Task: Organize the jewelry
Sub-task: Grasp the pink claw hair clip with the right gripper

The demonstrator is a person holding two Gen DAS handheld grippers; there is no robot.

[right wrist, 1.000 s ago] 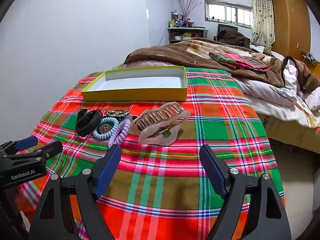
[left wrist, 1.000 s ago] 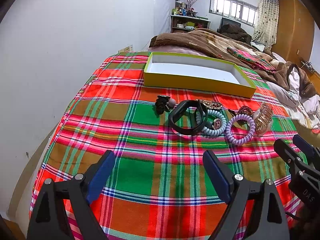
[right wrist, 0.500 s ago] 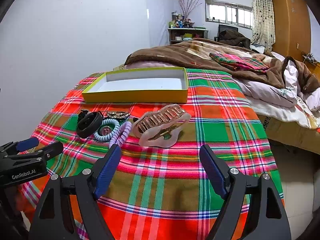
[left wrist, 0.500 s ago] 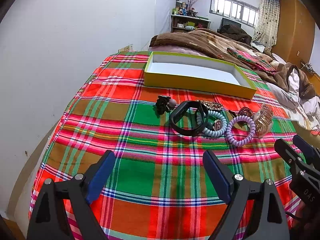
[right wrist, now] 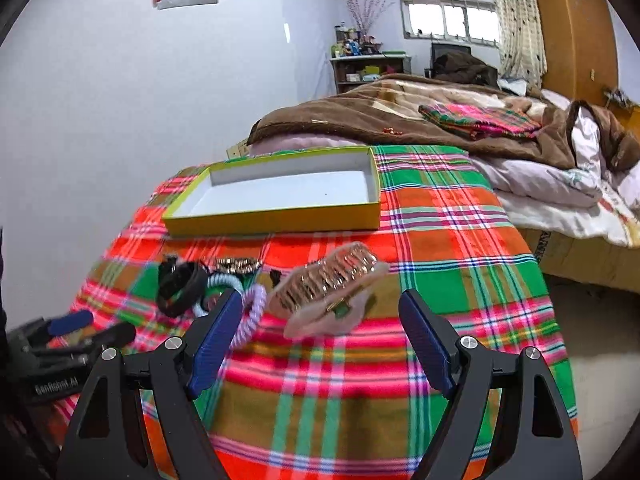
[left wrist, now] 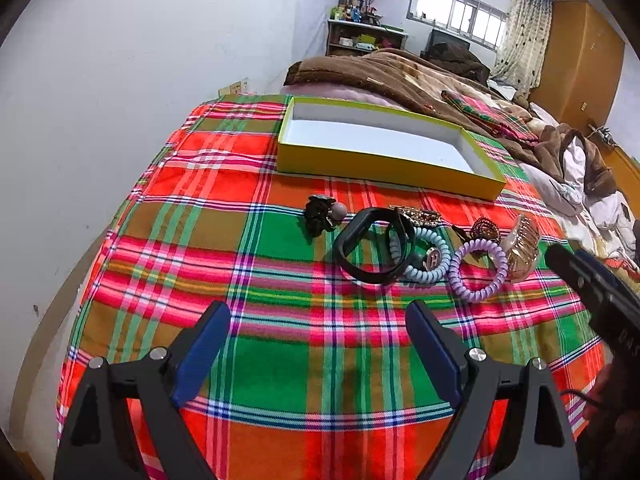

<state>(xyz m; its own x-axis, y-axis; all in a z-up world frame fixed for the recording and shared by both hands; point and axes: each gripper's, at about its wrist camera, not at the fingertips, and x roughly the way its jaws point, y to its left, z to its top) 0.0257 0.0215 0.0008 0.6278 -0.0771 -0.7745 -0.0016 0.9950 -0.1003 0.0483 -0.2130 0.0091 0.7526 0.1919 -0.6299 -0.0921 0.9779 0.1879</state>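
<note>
Through my left wrist view, my left tongs [left wrist: 316, 344] are spread wide and hold nothing, poised above the plaid bedspread [left wrist: 256, 384] short of the jewelry. The yellow box [left wrist: 384, 164] sits farther up the bed, and its white floor shows nothing inside, so I judge no piece has been put away yet. In a loose row between me and the box lie a black hair tie [left wrist: 320, 216], a black band [left wrist: 372, 244], a pale blue coil tie [left wrist: 424, 256], a purple coil tie [left wrist: 478, 270], a gold clip [left wrist: 418, 214], a dark beaded piece [left wrist: 482, 230] and the big claw clip [left wrist: 522, 246]. Several of them touch or overlap. The other tongs enter at the right edge.

Through my right wrist view, my right tongs [right wrist: 322, 334] are also wide and empty, with the claw clip [right wrist: 332, 296] lying between the two fingers' lines, just ahead. The purple coil [right wrist: 250, 312] lies beside my left finger. The box [right wrist: 276, 216] beyond is bare here too. By my reckoning the task is at its very start: every piece is still to go in, and the claw clip looks like my first pick.
</note>
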